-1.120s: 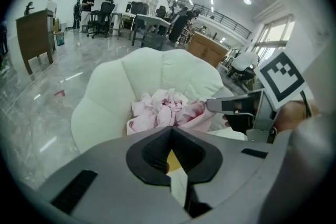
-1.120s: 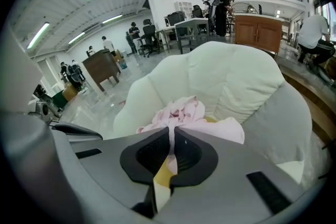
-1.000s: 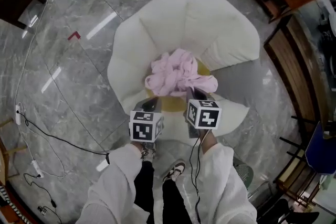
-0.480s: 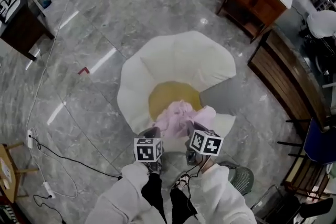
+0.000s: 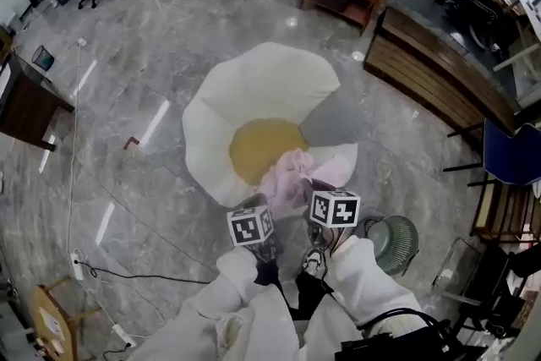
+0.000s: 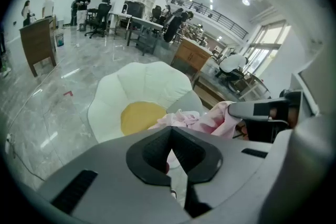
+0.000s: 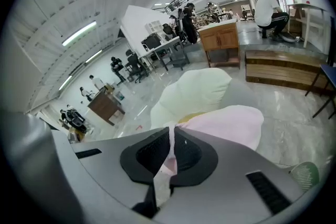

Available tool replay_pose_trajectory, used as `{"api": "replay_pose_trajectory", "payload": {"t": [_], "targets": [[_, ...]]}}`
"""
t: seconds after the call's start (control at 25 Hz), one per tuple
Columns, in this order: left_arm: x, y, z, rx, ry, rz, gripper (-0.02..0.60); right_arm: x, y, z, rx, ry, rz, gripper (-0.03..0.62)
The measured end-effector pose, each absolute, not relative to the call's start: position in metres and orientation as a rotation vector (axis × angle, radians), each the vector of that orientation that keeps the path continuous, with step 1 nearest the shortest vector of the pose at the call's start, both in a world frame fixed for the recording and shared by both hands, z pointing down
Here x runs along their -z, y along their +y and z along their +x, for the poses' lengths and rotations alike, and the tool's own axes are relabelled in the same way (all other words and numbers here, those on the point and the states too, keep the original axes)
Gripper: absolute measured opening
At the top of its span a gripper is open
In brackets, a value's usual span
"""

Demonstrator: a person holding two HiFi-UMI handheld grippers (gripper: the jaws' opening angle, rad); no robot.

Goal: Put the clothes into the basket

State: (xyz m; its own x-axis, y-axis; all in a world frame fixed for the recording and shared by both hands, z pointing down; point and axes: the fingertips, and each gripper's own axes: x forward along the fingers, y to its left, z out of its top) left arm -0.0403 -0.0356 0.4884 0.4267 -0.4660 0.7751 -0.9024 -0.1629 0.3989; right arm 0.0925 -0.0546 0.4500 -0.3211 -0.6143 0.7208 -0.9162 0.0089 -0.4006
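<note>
Carry step, by my read: crumpled pale-pink cloth garment (image 5: 292, 177) hangs clear of the white flower-shaped floor cushion w/ yellow centre (image 5: 254, 80), above its near edge. Left gripper (image 6: 170, 139) & right gripper (image 7: 170, 136) are both pinched tight on the pink fabric. Round green mesh basket (image 5: 393, 243) sits just beside the cushion's near-right petal. Next: take both past that petal to above the basket, then part the jaws.

Even indoor light is falling from ceiling strip lights (image 7: 79, 33) and tall windows (image 6: 265, 42), streaking white glare across the polished grey floor (image 5: 127, 80). Both gripper views are bending into a fisheye circle with dark corners, and the left gripper (image 6: 170, 134) and right gripper (image 7: 171, 131) are looming slightly soft up close
</note>
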Motion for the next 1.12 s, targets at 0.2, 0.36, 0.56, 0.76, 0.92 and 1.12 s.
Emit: {"api": "replay_pose_trajectory", "payload": {"t": [0.2,0.36,0.56,0.76,0.92,1.12], "targets": [[-0.465,-0.023,-0.013,-0.640,-1.084,1.855,0.005,-0.428,-0.029,0.109,-1.194,-1.937,1.629,0.029],[-0.454,-0.022,0.008,-0.693,-0.974,1.943,0.005,-0.418,-0.008,0.122,-1.235,-1.894,1.723,0.029],[-0.447,-0.022,0.043,-0.762,-0.879,2.024,0.005,-0.411,0.012,0.144,-1.270,-1.860,1.820,0.029],[-0.437,0.001,0.103,-0.853,-0.774,2.120,0.005,-0.406,0.048,0.184,-1.318,-1.823,1.926,0.029],[-0.432,0.029,0.151,-0.893,-0.740,2.163,0.005,-0.403,0.082,0.225,-1.341,-1.812,1.980,0.029],[-0.427,0.075,0.214,-0.904,-0.696,2.187,0.005,-0.399,0.132,0.283,-1.342,-1.782,2.016,0.029]]}}
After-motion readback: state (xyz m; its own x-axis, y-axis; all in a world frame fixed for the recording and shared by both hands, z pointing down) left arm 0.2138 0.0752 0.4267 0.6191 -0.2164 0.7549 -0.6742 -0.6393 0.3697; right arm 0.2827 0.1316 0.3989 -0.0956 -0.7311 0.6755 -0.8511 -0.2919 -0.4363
